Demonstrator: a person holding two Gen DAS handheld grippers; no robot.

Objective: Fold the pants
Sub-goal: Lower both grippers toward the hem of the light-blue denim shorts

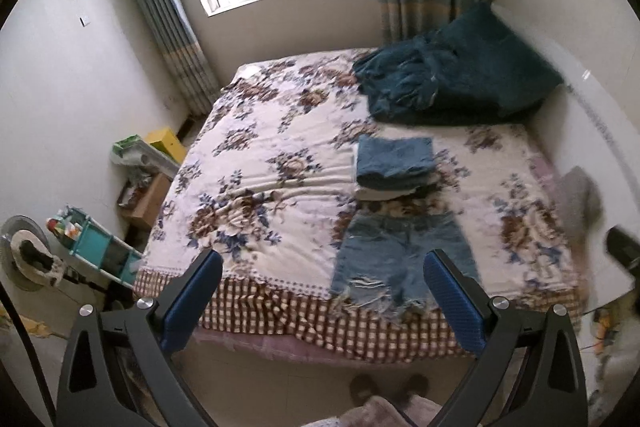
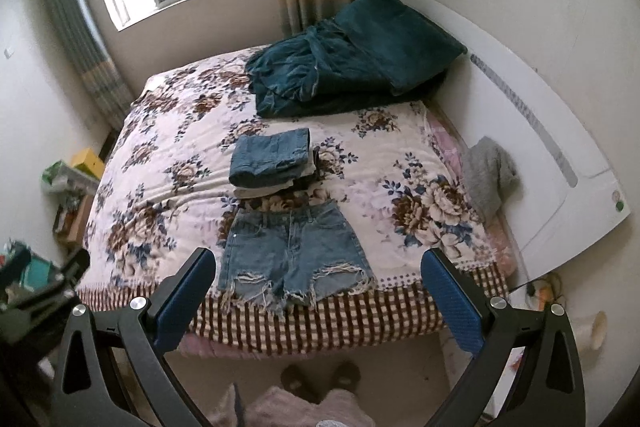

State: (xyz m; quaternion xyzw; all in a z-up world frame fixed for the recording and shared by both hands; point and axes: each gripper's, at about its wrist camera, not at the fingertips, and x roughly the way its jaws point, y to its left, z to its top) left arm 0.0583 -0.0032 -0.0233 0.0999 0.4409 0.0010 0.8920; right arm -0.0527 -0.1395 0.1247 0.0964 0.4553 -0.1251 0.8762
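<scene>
A pair of ripped denim shorts lies flat and unfolded near the front edge of the floral bed, waistband away from me; they also show in the right wrist view. Behind them sits a stack of folded jeans. My left gripper is open and empty, held high above the bed's front edge. My right gripper is open and empty, above the shorts' hems. Neither touches the cloth.
A dark teal blanket and pillow lie at the head of the bed. A grey garment hangs by the white headboard. Boxes and a teal shelf crowd the floor on the left. Slippers sit below.
</scene>
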